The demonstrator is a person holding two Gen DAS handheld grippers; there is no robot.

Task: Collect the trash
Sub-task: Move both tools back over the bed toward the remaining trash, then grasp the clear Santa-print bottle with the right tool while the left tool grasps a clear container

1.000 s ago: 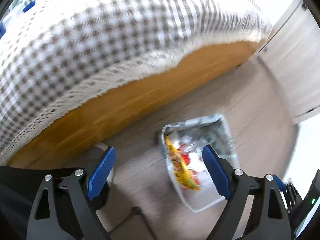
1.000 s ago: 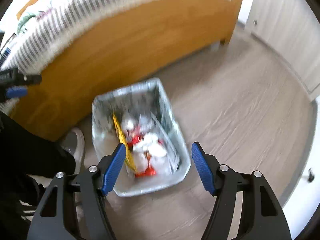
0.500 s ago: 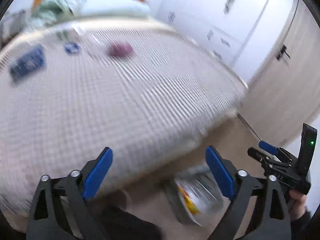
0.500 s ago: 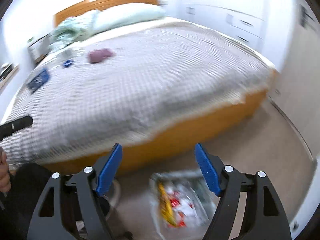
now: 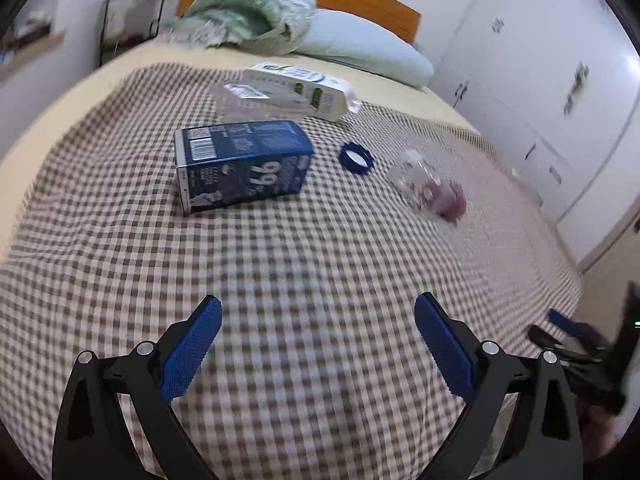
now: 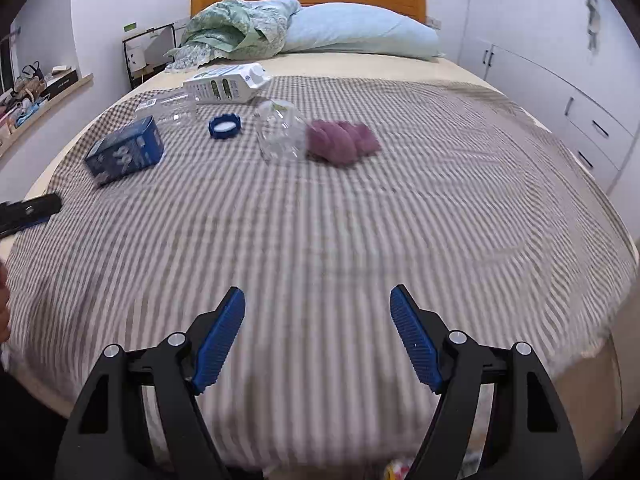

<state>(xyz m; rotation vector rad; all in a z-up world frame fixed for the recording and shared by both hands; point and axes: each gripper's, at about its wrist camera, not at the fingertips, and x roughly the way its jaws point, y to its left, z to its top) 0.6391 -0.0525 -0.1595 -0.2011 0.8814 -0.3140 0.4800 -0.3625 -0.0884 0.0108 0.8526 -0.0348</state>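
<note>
Both tongs are empty, so the next job looks like picking one more piece of trash off the brown and white checked bedspread (image 5: 320,264). The dark blue cardboard carton (image 5: 240,166) lies on its side in the upper left of the left view. Grab it across its narrow sides, since it is light and could slide. The left gripper (image 5: 316,334) is spread very wide and has just been opening, touching nothing. The right gripper (image 6: 318,330) is open too, nothing between its blue pads.
</note>
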